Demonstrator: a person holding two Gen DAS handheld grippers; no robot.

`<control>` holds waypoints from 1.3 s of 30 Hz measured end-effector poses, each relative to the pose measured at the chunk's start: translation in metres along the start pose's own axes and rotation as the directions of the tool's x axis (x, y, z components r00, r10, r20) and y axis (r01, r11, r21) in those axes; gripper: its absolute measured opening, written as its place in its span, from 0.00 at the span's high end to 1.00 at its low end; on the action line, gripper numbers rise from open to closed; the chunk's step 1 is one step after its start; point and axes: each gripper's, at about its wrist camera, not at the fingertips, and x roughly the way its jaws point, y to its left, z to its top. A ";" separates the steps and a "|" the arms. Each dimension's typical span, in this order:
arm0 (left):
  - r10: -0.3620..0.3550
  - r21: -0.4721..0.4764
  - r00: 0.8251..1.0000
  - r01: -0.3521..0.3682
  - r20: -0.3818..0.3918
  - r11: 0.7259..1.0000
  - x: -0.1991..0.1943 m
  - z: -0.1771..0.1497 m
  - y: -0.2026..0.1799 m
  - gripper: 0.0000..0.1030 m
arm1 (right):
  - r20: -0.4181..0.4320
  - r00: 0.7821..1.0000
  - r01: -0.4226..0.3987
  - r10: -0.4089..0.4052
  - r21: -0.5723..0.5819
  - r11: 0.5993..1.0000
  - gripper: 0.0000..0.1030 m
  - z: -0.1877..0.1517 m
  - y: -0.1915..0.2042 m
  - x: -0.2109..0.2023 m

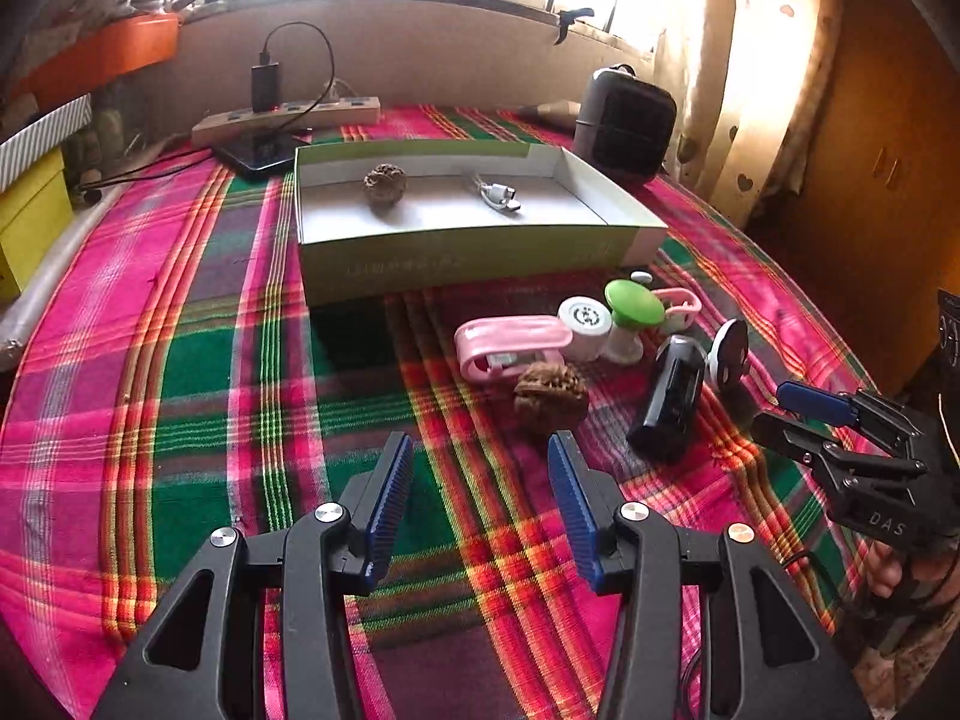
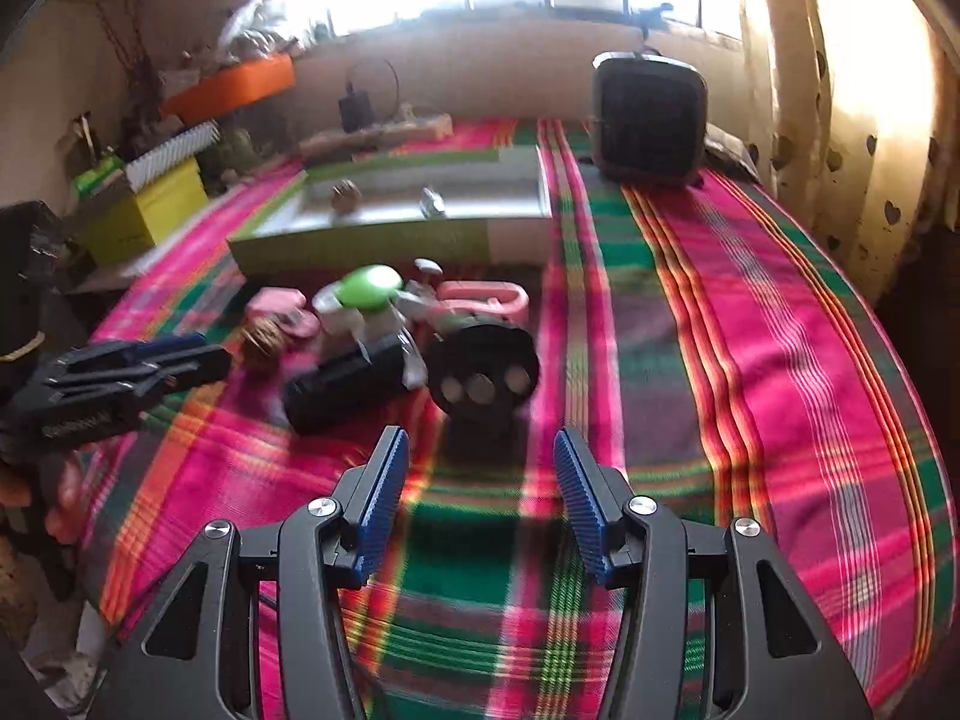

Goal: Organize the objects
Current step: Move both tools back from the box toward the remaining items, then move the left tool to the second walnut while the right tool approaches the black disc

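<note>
An open green-and-white box (image 1: 468,249) sits on the plaid cloth; inside lie a walnut (image 1: 384,185) and a white cable adapter (image 1: 500,195). In front of it lies a cluster: a pink clip (image 1: 510,345), a white round cap (image 1: 585,318), a green-topped spool (image 1: 633,306), a second walnut (image 1: 551,396), a black cylinder (image 1: 669,399) and a round disc stand (image 1: 729,354). My left gripper (image 1: 480,468) is open and empty, just short of the second walnut. My right gripper (image 2: 480,462) is open and empty, just short of the disc stand (image 2: 483,369) and the black cylinder (image 2: 354,384).
A black heater (image 1: 624,120) stands at the back right. A power strip (image 1: 288,117) with charger and a phone (image 1: 258,153) lie behind the box. Yellow box (image 1: 30,222) and orange planter (image 1: 108,54) stand at the left. A curtain (image 1: 750,60) hangs on the right.
</note>
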 end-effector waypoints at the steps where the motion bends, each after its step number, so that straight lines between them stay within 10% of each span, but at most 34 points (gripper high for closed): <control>1: 0.002 0.004 1.000 -0.002 0.000 1.000 0.000 0.000 -0.001 0.55 | -0.007 1.000 -0.003 0.003 0.008 1.000 0.50 -0.001 -0.002 0.002; 39: 0.003 0.054 0.999 0.000 -0.040 0.999 0.025 0.028 -0.015 0.50 | -0.083 0.996 0.017 -0.023 -0.068 0.998 0.36 0.033 -0.004 0.038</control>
